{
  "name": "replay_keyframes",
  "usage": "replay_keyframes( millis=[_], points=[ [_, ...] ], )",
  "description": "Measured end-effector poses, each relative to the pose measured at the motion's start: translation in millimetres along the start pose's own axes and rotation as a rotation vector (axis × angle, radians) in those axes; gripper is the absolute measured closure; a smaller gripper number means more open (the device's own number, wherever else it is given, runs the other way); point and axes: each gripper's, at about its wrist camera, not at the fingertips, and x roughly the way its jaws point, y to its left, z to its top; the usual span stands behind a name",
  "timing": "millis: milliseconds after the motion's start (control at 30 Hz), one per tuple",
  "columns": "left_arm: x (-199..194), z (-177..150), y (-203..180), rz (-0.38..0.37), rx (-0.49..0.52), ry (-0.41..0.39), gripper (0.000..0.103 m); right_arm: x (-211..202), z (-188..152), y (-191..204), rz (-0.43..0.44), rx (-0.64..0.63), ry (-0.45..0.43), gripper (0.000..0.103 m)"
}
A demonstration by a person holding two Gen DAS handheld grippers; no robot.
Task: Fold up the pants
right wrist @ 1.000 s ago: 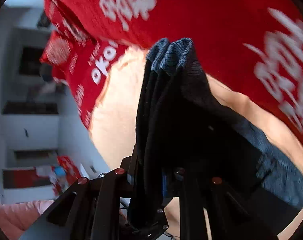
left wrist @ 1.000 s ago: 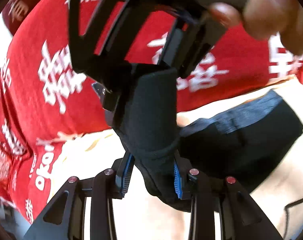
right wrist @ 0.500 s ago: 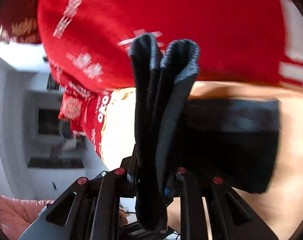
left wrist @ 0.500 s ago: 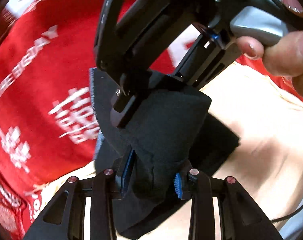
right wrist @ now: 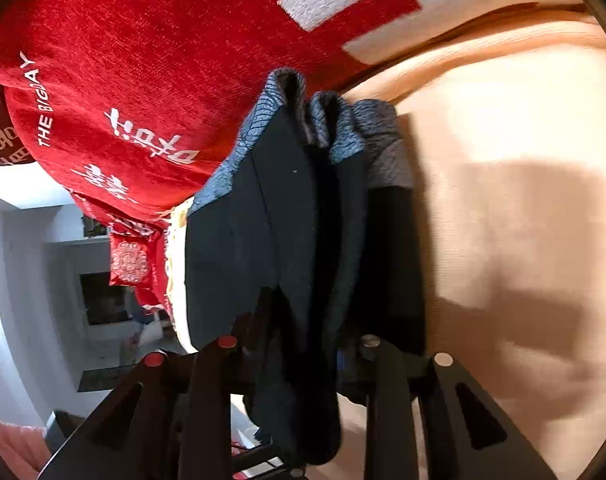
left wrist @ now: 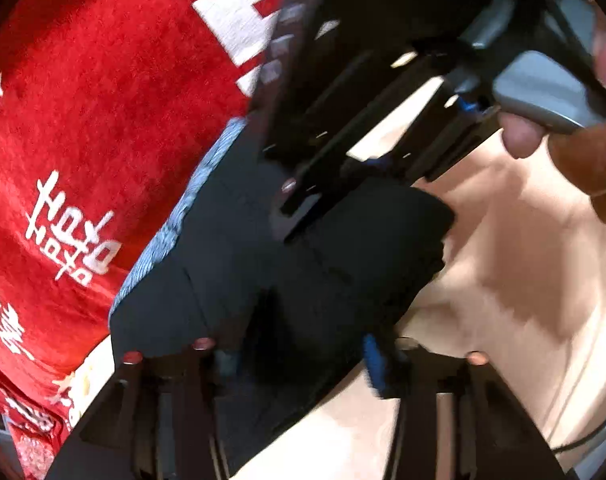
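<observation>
The dark navy pants (left wrist: 303,264) are folded into a thick bundle with a lighter blue-grey waistband edge (left wrist: 175,224). My left gripper (left wrist: 299,356) is shut on the near edge of the bundle, just above the beige surface. In the right wrist view the pants (right wrist: 287,216) hang as several stacked layers between the fingers; my right gripper (right wrist: 299,344) is shut on them. The right gripper's black body (left wrist: 383,92) and the hand holding it fill the top of the left wrist view.
A beige cushion surface (right wrist: 503,200) lies under the pants. A red blanket with white lettering (left wrist: 103,120) lies along the far side, also in the right wrist view (right wrist: 143,60). A room with white shelving (right wrist: 43,280) shows at the left.
Both grippers have swung with the pants bundle towards the beige surface and the red blanket. The left gripper's fingers now stand wider around a thicker part of the fabric.
</observation>
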Motion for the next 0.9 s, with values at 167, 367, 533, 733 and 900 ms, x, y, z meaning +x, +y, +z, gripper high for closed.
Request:
replay_keyframes(
  millis=[167, 367, 533, 733, 900],
  points=[
    [-20, -9, 19, -0.081, -0.064, 0.032, 0.035, -9, -12, 20, -0.145, -0.055, -0.005, 0.072],
    [-43, -33, 72, -0.115, -0.217, 0.042, 0.035, -21, -43, 43, -0.439, -0.167, -0.053, 0.069],
    [-34, -55, 125, -0.124, -0.396, 0.13, 0.035, -8, -60, 40, -0.592, -0.223, -0.056, 0.063],
    [-11, -88, 174, -0.112, -0.574, 0.249, 0.035, 9, -61, 49, -0.733, -0.268, -0.074, 0.05],
    [1, -100, 192, -0.152, -0.636, 0.309, 0.035, 9, -69, 57, -0.802, -0.227, -0.074, 0.05]
  ],
)
